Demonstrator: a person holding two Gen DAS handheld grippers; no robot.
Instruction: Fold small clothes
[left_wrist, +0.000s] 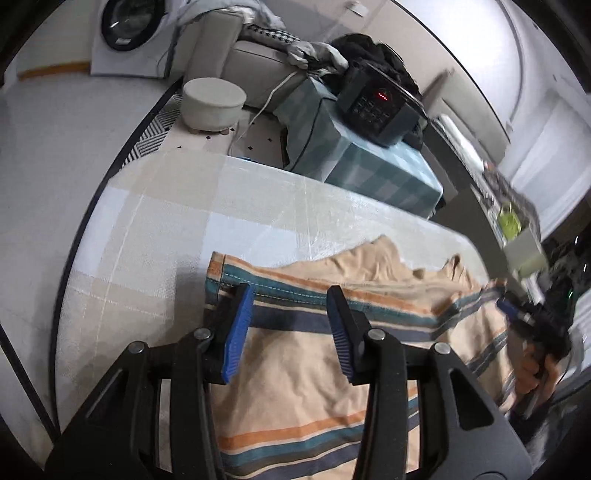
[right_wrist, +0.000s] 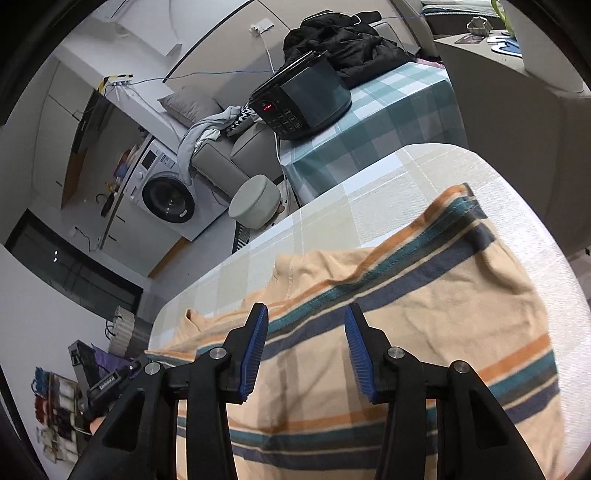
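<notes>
Left gripper (left_wrist: 290, 295) jaws spread above the folded hem, nothing between the blue pads, right gripper (right_wrist: 306, 314) likewise spread and empty over the same fold, striped peach shirt (right_wrist: 424, 314) lying folded on the checked tablecloth (left_wrist: 155, 221), dark cooker (right_wrist: 306, 99) on the neighbouring table.

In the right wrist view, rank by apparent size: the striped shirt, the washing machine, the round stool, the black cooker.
1. striped shirt, though nearest the camera
2. black cooker and washing machine, too alike to rank
3. round stool
</notes>
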